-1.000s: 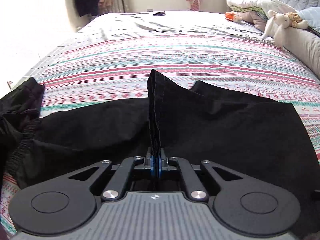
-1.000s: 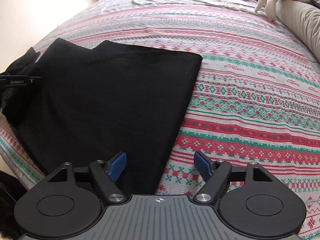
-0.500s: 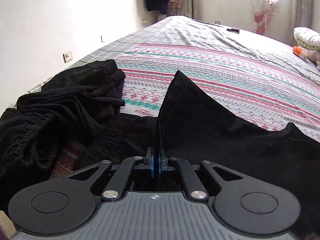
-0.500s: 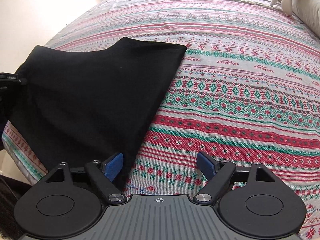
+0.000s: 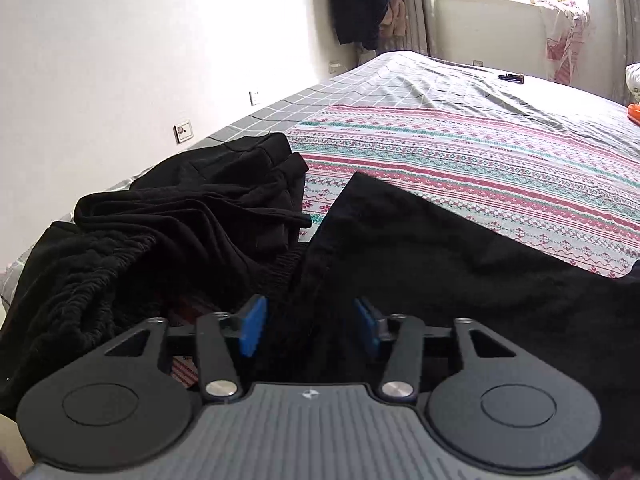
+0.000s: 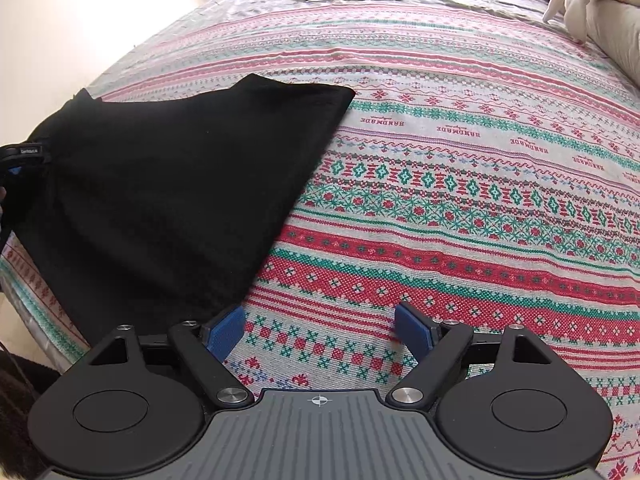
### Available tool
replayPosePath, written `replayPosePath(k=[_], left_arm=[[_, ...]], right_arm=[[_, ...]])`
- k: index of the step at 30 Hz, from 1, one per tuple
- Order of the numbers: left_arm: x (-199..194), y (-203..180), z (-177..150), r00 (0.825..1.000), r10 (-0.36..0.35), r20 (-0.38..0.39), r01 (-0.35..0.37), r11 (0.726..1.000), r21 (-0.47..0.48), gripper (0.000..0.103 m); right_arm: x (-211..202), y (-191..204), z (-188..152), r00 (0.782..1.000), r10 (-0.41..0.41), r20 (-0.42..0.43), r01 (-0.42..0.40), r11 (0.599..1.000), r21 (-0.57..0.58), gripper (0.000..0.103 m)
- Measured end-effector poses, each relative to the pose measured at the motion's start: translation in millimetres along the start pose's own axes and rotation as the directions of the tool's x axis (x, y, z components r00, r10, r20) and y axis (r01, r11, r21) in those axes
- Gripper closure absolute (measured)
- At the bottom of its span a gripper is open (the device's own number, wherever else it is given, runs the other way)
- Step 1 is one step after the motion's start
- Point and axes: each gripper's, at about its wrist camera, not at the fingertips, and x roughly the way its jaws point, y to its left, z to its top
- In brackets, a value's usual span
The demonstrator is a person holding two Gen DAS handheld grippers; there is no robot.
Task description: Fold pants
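Patterned bedspread [image 6: 460,200] bare rightward; black pants [image 6: 180,184] near bed's left edge, cropped. Left gripper [image 5: 310,328] and right gripper [image 6: 320,330] both spread.

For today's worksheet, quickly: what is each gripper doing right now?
Left gripper: open, blue pads either side of the black fabric pants, not clamping.
Right gripper: open, holding nothing.

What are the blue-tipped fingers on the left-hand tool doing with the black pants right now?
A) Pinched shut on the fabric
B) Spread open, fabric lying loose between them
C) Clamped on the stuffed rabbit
B: the left gripper shows its blue fingers spread apart, with the black pants lying unpinched between them.
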Motion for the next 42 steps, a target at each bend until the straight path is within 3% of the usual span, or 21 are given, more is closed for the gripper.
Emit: replayPosePath(k=[7, 12, 20, 27, 30, 34, 37, 42], left_arm=[[-29.5, -11.1, -13.0, 0.995, -0.1, -0.005, 0.1, 0.995, 0.031, 0.006], [-49.8, -28.7, -31.3, 0.972, -0.234, -0.027, 0.235, 0.969, 0.075, 0.0], [-74.2, -62.7, -66.1, 0.902, -0.426, -0.079, 0.433, 0.89, 0.144, 0.0], [-81.9, -85.1, -84.3, 0.851, -0.514, -0.106, 0.524, 0.825, 0.21, 0.0], [-86.9, -92.1, -93.9, 0.822, -0.557, -0.122, 0.568, 0.786, 0.241, 0.0], [-99.9, -102.1, -104.5, 0.796, -0.595, -0.112, 0.597, 0.741, 0.308, 0.0], [-107.2, -104.9, -109.3, 0.764, -0.635, -0.114, 0.629, 0.693, 0.352, 0.0], [-123.0, -109.3, -119.9, 0.708, -0.695, -0.125, 0.668, 0.602, 0.437, 0.0]], right_arm=[[1.6, -7.4, 4.6, 0.999, 0.038, -0.007, -0.038, 0.998, 0.057, 0.019], [-0.8, -11.5, 6.2, 0.993, 0.12, -0.019, -0.117, 0.985, 0.124, 0.019], [1.6, -5.2, 0.9, 0.964, 0.265, -0.034, -0.254, 0.949, 0.188, 0.021], [7.1, -1.4, -6.4, 0.924, 0.379, -0.051, -0.359, 0.905, 0.228, 0.052], [8.1, -6.2, -10.1, 0.906, 0.422, -0.039, -0.398, 0.878, 0.265, 0.054], [9.9, -16.6, -16.9, 0.873, 0.486, -0.032, -0.452, 0.833, 0.319, 0.059], [10.9, -22.0, -23.5, 0.853, 0.52, -0.029, -0.479, 0.805, 0.349, 0.066], [11.7, -28.3, -28.1, 0.828, 0.559, -0.037, -0.506, 0.775, 0.38, 0.068]])
